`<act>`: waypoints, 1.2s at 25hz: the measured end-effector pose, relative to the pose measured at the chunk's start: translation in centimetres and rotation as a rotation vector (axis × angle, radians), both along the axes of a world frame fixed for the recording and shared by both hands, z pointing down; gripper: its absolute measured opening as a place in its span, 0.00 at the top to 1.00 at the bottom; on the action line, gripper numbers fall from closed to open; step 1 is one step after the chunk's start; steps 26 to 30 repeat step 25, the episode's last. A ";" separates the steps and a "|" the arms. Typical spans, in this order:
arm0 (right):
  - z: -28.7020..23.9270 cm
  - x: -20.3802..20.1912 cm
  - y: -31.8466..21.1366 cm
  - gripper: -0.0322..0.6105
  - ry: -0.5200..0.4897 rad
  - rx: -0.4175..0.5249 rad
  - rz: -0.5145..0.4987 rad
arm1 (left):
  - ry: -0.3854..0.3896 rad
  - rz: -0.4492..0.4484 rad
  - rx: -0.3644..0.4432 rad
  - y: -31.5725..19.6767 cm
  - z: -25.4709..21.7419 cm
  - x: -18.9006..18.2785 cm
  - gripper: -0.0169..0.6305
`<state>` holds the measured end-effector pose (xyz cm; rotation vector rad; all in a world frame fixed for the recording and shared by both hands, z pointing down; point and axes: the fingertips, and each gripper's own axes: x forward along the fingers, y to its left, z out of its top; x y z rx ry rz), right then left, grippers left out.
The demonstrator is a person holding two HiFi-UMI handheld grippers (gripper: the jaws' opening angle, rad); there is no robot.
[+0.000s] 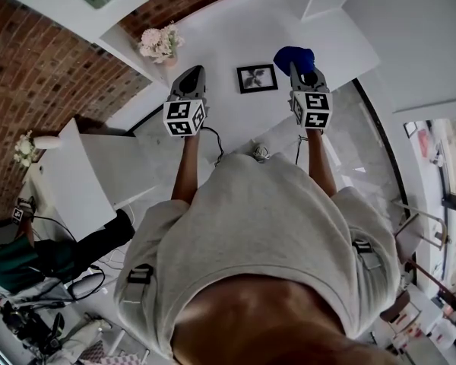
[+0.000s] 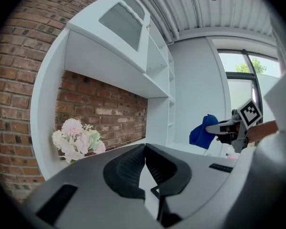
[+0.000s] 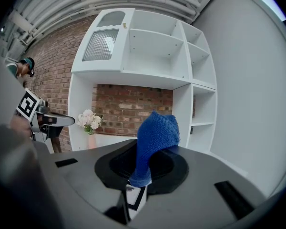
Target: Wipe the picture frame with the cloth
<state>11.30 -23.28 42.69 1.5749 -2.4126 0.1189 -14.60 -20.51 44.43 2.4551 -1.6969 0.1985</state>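
The left gripper (image 2: 144, 149) has its fingers pressed together, nothing between them. The right gripper (image 3: 145, 159) has its fingers clamped on the lower end of the blue cloth (image 3: 156, 138). The cloth stands up out of them, long axis along the fingers, bunched free end past their tips. Beyond, between both grippers in the head view, the picture frame (image 1: 257, 77) sits on the white surface (image 1: 228, 44), slightly wider than tall. Farther left stand pale flowers (image 1: 159, 42).

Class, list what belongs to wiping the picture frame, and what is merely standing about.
For the job: picture frame; blue cloth; right hand-held gripper, shut on it.
Standing about: flowers; white shelves; left hand-held gripper, shut and empty.
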 end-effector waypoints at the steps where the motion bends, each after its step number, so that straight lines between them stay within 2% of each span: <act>1: 0.0 0.1 0.1 0.86 0.001 -0.001 0.001 | 0.000 -0.004 0.001 0.1 -0.1 0.0 0.95; 30: 0.2 0.2 -0.2 0.86 0.004 -0.005 0.018 | -0.002 -0.004 0.008 -0.4 -0.1 -0.3 0.95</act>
